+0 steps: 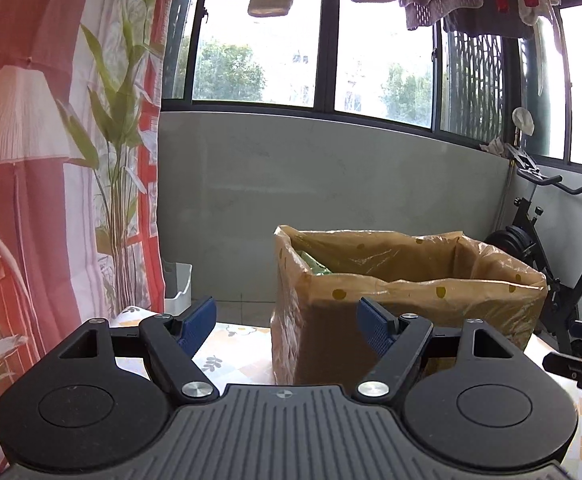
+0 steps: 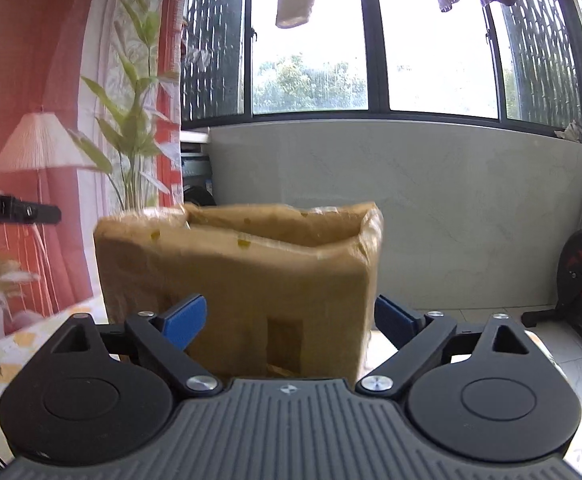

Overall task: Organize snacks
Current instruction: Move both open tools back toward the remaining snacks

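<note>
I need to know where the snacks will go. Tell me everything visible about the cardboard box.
The cardboard box is brown, upright and open-topped, lined with a translucent yellowish plastic bag with darker dots, folded over its rim. Something green shows inside at its left corner. It stands on a table covered with a floral checked cloth. The right wrist view is blurred but shows a rectangular patch low on its near face. The left tongs and right tongs are open just before it, not touching.

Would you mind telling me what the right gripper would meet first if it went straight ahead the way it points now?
Most likely the near side wall of the cardboard box. The right gripper is open and empty, and the box fills the space between and beyond its fingers; how far off it stands is unclear.
</note>
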{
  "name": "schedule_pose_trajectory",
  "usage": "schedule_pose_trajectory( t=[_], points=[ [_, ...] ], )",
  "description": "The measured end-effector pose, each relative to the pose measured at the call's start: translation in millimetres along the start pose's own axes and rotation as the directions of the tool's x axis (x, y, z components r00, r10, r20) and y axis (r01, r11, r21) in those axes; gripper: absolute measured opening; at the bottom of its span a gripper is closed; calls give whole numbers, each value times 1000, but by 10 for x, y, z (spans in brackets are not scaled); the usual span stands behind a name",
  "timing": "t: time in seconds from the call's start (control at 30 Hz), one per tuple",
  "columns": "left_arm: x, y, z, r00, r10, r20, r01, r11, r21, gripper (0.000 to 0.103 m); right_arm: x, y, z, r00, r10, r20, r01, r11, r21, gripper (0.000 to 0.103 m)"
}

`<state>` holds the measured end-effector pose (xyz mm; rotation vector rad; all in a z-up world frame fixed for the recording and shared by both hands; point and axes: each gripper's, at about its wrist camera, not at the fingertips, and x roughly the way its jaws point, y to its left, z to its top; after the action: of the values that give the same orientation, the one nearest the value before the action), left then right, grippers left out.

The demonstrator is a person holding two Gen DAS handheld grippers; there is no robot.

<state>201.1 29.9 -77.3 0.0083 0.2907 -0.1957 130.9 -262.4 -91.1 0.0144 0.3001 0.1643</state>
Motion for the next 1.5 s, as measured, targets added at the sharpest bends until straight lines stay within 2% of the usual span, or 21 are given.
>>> schedule_pose_trajectory(
  t=[0.17,0.33,0.43,0.6,0.67,0.83,1.0,1.17,1.3,1.43,1.5],
  points=[
    [-16,-54,-202,1000,16,-3,-16,1000,-26,79,-17,-28,-387,996,19,-89,-25,997,-70,96],
    [-13,-93,-416,998,25,-54,-29,997,-69,79,-67,-113,-648,981,27,-191,-51,991,-124,96],
    [-51,-127,-539,997,20,-79,-26,996,-83,79,-153,-105,-741,976,35,-215,-70,985,-160,96],
    [-167,-173,-749,991,-24,-128,15,997,-73,80,-240,23,-767,969,62,-240,-93,989,-119,96],
    [-217,-152,-796,988,-36,-152,24,997,-78,80,-253,132,-746,964,101,-248,-131,985,-110,96],
    [-393,-46,-807,986,-39,-164,27,997,-76,80,-182,448,-709,921,228,-314,-279,952,-125,96],
    [-424,-9,-923,979,-47,-200,28,995,-99,79,39,755,-815,858,304,-414,-390,910,-140,95],
    [-375,-25,-1075,970,-20,-241,-1,996,-87,78,280,1050,-919,788,350,-506,-485,860,-161,94],
    [-351,-23,-1172,964,-25,-264,0,995,-96,78,420,1214,-968,773,344,-533,-509,838,-197,92],
    [-337,-3,-1242,960,-29,-279,-1,994,-107,78,552,1187,-1002,749,374,-546,-508,854,-111,86],
    [-329,12,-1264,957,-28,-288,-7,993,-119,78,532,1145,-1023,753,389,-531,-501,862,-78,86]
  ],
)
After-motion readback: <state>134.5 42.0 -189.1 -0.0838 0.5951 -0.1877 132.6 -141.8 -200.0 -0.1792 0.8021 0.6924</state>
